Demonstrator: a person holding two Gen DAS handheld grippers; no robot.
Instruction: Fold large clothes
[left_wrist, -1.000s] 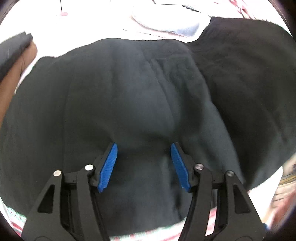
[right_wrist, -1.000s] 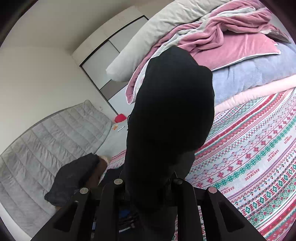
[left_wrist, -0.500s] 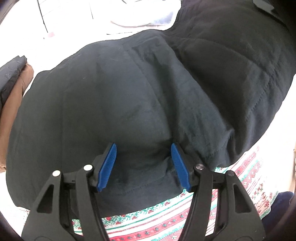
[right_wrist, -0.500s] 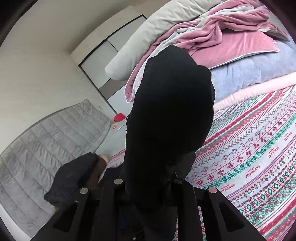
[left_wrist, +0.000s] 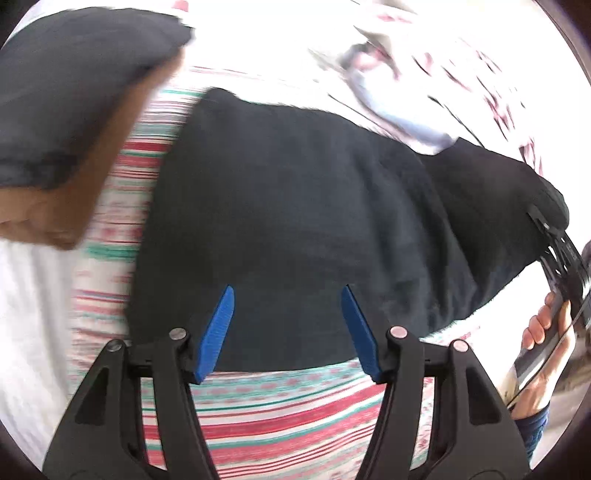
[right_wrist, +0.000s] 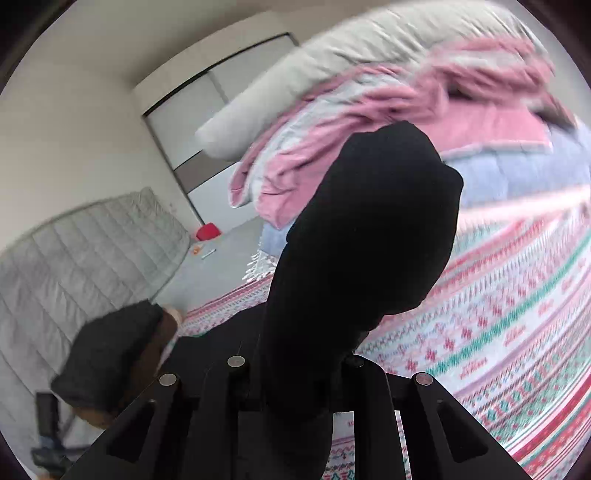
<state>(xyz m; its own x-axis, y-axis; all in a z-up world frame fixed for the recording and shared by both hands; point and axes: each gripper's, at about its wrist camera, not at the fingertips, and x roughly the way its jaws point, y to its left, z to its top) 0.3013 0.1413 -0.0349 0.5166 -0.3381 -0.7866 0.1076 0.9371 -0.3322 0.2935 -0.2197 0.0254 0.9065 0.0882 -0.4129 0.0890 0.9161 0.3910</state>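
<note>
A large black garment (left_wrist: 295, 206) lies spread on the red, green and white patterned bedspread (left_wrist: 288, 413). My left gripper (left_wrist: 288, 321) hovers open over the garment's near hem, its blue pads (left_wrist: 218, 332) apart with nothing pinched. At the right edge of the left wrist view, a hand (left_wrist: 543, 328) holds my right gripper (left_wrist: 546, 225), which grips the garment's far right corner. In the right wrist view the right gripper (right_wrist: 295, 373) is shut on a bunch of the black garment (right_wrist: 362, 236) that stands up from its jaws and hides the fingertips.
A folded stack of dark and brown clothes (left_wrist: 74, 96) sits at the bed's left edge, also the stack (right_wrist: 110, 350) in the right wrist view. Pink, blue and white bedding (right_wrist: 369, 125) is heaped at the bed's far end. A grey quilted mattress (right_wrist: 92, 254) leans against the wall.
The left gripper has swept sideways and back over the garment; its near hem and the bedspread now show below the pads. The right gripper keeps its grip and has tilted a little.
</note>
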